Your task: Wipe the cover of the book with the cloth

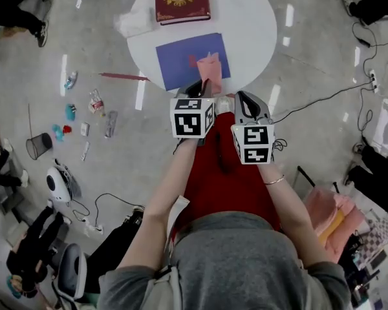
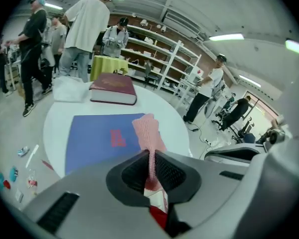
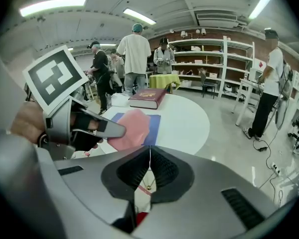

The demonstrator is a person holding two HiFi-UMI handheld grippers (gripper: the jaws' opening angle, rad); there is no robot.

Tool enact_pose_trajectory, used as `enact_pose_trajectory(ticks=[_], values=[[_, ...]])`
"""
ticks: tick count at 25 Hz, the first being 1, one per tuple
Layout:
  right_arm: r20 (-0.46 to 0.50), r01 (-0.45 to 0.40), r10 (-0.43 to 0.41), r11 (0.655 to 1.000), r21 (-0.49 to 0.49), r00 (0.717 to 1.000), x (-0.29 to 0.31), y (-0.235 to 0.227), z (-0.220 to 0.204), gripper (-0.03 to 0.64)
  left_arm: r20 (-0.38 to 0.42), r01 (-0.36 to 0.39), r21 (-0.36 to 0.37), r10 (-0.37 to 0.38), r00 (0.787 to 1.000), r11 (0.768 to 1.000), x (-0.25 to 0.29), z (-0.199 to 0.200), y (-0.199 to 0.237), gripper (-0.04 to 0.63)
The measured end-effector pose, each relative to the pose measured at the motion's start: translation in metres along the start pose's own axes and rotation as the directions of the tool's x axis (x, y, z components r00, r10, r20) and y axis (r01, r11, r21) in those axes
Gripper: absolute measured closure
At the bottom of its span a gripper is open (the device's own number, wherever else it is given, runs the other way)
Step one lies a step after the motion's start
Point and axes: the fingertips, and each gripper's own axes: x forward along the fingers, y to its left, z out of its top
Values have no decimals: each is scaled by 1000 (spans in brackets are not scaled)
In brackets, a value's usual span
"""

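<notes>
The maroon book lies flat at the far side of the round white desk, gilt cover up, page edge toward the person. The left claw pinches a pink knitted cloth, whose length points bookward over a blue sheet. The right claw is closed and empty.
</notes>
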Motion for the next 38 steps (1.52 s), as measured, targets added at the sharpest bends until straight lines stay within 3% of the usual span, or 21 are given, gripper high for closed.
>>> enact_pose_trajectory(ticks=[5,13,23,38], values=[[5,60,-60,997,52,998,-13,-22,-7,588,-53,84,39,-82,995,996,30,-2,-38,563],[-6,84,-84,994,76,996,-18,-36,-9,588,-113,86,46,-80,990,995,46,-13,-39,563],[-24,-17,17,1000,-22,1000,7,2,3,588,-106,-28,-82,20,994,996,15,-39,26,563],[-29,-127,124,982,-137,992,28,59,25,588,-71,-206,-214,195,978,955,-41,-63,118,563]])
